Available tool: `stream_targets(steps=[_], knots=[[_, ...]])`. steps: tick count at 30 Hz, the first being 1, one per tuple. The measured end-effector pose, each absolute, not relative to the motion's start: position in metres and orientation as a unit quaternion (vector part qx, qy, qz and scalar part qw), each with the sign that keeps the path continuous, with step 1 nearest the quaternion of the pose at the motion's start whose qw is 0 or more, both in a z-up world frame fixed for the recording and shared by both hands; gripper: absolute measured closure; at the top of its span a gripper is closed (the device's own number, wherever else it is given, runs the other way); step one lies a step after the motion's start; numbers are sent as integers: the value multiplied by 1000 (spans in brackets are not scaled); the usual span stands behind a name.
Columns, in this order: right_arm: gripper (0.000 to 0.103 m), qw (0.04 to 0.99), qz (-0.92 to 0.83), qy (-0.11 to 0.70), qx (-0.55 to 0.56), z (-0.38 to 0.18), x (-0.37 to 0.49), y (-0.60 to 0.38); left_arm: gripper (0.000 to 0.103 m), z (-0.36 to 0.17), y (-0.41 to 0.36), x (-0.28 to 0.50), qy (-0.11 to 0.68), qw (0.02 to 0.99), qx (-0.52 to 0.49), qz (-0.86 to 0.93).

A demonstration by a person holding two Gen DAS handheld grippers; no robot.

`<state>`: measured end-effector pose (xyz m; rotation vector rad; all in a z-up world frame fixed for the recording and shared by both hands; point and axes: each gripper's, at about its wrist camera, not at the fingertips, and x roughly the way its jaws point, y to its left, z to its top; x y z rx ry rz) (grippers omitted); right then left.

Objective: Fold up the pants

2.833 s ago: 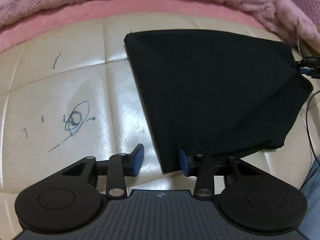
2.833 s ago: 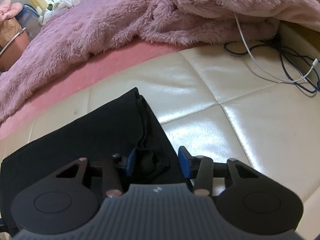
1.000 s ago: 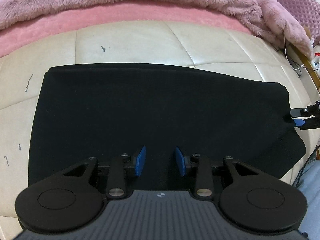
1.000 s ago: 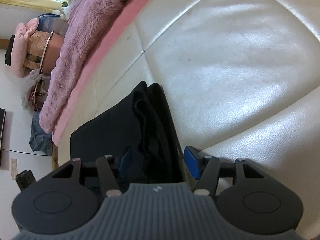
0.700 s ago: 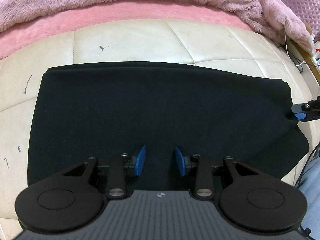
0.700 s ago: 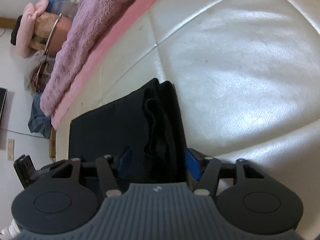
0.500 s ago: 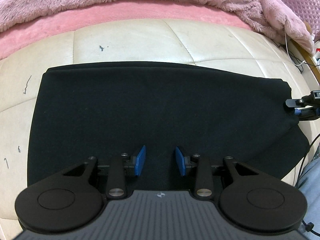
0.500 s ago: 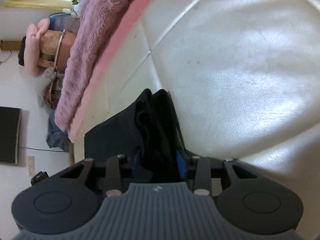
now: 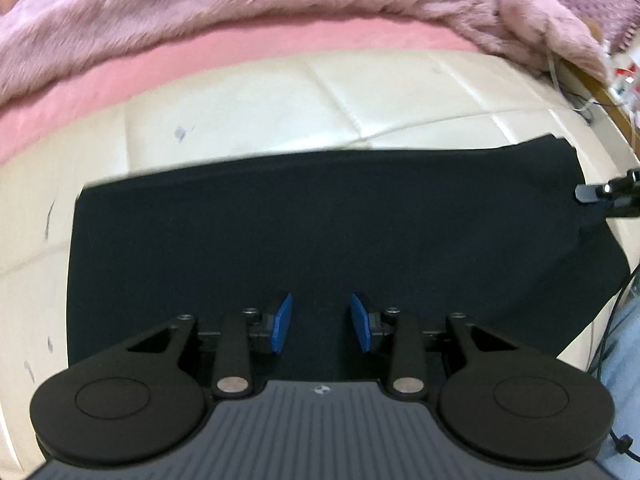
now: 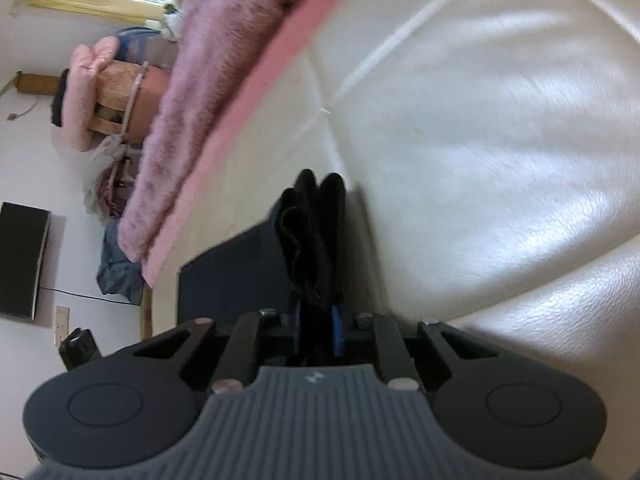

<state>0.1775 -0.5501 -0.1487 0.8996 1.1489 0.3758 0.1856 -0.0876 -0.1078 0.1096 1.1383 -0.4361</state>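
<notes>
Right hand-held gripper [image 10: 316, 328], jaws just closed on the bunched end of the black pants [image 10: 312, 240], could drop inner layers if lifted sharply.

Cream quilted leather cushion [image 9: 240, 108], black pants [image 9: 320, 224] spread flat on it, pink fluffy blanket [image 9: 240, 12] along its far edge

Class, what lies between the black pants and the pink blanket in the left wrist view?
Bare cream cushion, between pants and blanket.
</notes>
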Motion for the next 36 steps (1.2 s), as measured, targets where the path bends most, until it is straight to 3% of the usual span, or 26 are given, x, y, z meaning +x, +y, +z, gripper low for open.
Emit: stream_targets(steps=[11,26,36], knots=[[94,775,165,501,348,-84,177,-530,68,-114,-147,234,509,818,144,-226],[95,789,150,496,331,-70,190,-529,68,-127,-178,272,507,816,161,-227],[95,799,148,493,312,-48,188,-517,72,-105,-157,230,498,810,145,-274]])
